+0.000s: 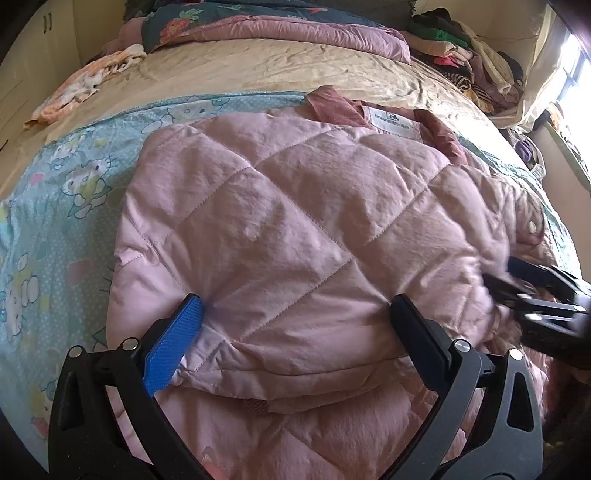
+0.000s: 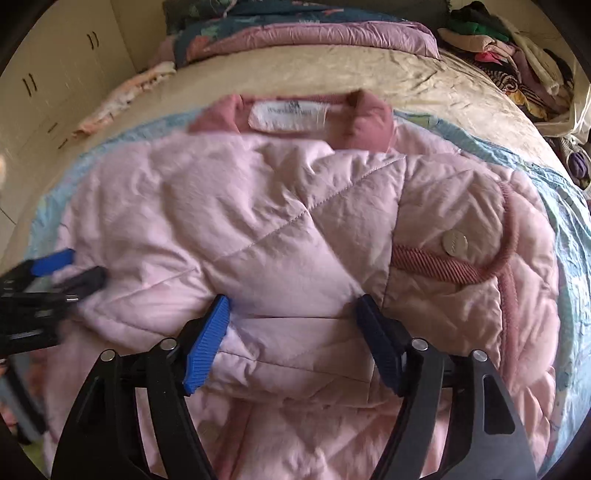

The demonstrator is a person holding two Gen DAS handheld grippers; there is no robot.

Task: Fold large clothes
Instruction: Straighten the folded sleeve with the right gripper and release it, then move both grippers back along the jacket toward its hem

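A pink quilted jacket (image 1: 295,206) lies on the bed, folded over itself, with its darker pink collar and white label (image 1: 393,120) at the far end. My left gripper (image 1: 297,314) is open, its jaws wide apart over the folded near edge of the jacket. In the right wrist view the same jacket (image 2: 280,229) fills the frame, with a silver snap (image 2: 455,242) and corduroy trim at the right. My right gripper (image 2: 291,314) is open over the folded edge. Each gripper shows blurred at the side of the other's view (image 1: 532,291) (image 2: 66,273).
A light blue cartoon-print sheet (image 1: 74,192) lies under the jacket on a beige bedspread (image 1: 258,70). A pink quilt (image 1: 295,33) and a heap of clothes (image 1: 472,62) lie at the far end. An orange-white cloth (image 1: 85,85) lies far left. Wardrobe doors (image 2: 55,74) stand left.
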